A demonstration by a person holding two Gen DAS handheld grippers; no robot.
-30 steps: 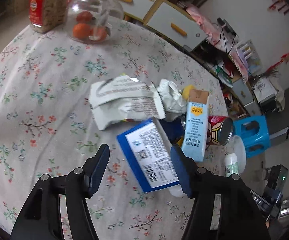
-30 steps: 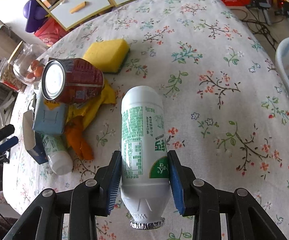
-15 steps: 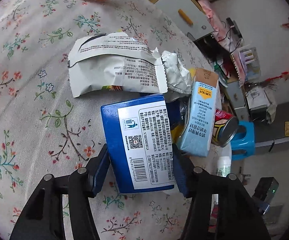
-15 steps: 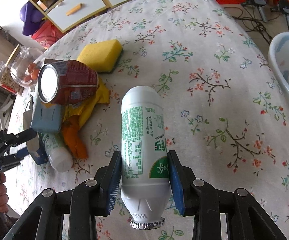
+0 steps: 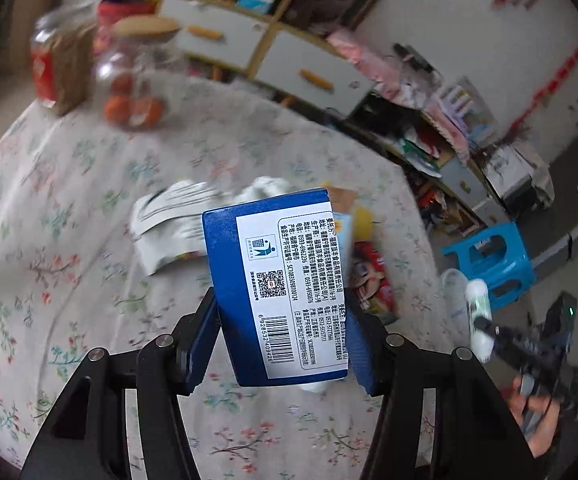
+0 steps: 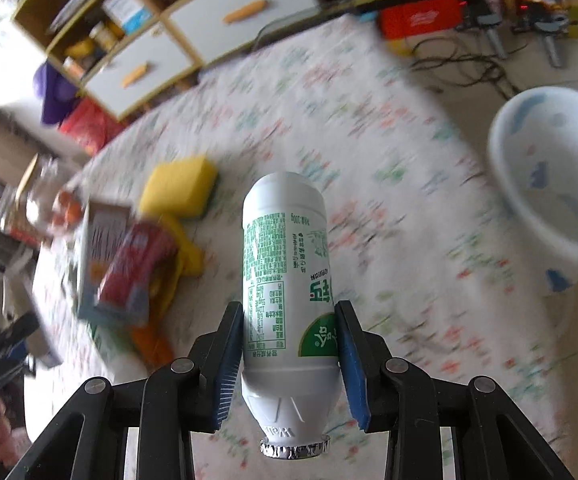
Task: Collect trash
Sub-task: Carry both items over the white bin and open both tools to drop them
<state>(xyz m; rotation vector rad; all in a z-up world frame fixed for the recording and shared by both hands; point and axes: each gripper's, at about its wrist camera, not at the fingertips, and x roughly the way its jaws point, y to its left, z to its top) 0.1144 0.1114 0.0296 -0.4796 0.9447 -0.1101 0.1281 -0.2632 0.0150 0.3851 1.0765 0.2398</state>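
Note:
My left gripper (image 5: pixel 283 340) is shut on a blue box (image 5: pixel 277 280) with a white barcode label and holds it above the floral tablecloth (image 5: pixel 69 184). My right gripper (image 6: pixel 289 354) is shut on a white bottle (image 6: pixel 287 280) with a green label, foil end toward the camera, also lifted. A white wrapper (image 5: pixel 169 224), a red can (image 6: pixel 137 268), a light blue carton (image 6: pixel 97 256) and yellow-orange wrappers (image 6: pixel 177 256) lie in a blurred pile on the table. The right gripper with its bottle shows in the left wrist view (image 5: pixel 477 312).
A white bin (image 6: pixel 553 184) stands on the floor off the table's right edge. A yellow sponge (image 6: pixel 181 184), a glass jar of oranges (image 5: pixel 137 80) and a nut jar (image 5: pixel 61 68) stand on the table. A blue stool (image 5: pixel 489 260) stands beyond it.
My left gripper has closed on the blue box and lifted it off the table. My right gripper has risen with the bottle and swung toward the bin. Both views are motion-blurred.

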